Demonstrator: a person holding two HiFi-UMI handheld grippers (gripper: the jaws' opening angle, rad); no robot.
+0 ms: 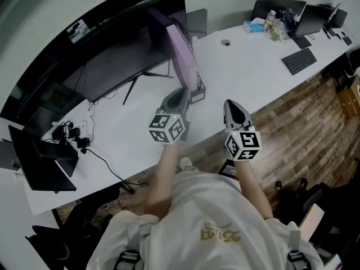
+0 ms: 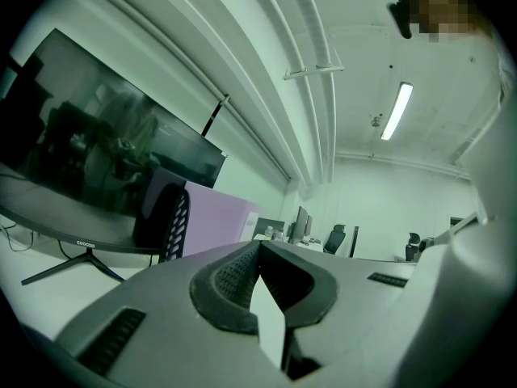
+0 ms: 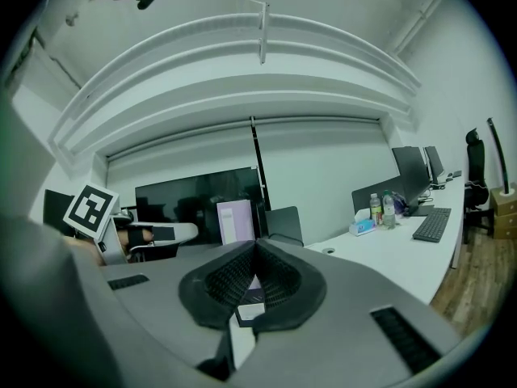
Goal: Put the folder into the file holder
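Note:
A purple folder (image 1: 183,58) stands upright in the black mesh file holder (image 1: 197,89) on the white desk (image 1: 247,66), in front of the big monitor. My left gripper (image 1: 181,92) is shut and empty, its tips just short of the holder's near end. In the left gripper view the folder (image 2: 214,225) and the holder's mesh side (image 2: 167,221) stand beyond the closed jaws (image 2: 258,247). My right gripper (image 1: 229,103) is shut and empty too, over the desk's front edge to the right of the holder. The right gripper view looks past its tips (image 3: 257,244) at the folder (image 3: 236,220).
A wide dark monitor (image 1: 112,61) stands behind the holder. A keyboard (image 1: 299,60), bottles (image 1: 272,22) and a tissue box (image 1: 254,26) lie at the far right of the desk. A laptop (image 1: 39,165) and cables (image 1: 76,135) sit at the left. Wooden floor (image 1: 304,128) shows to the right.

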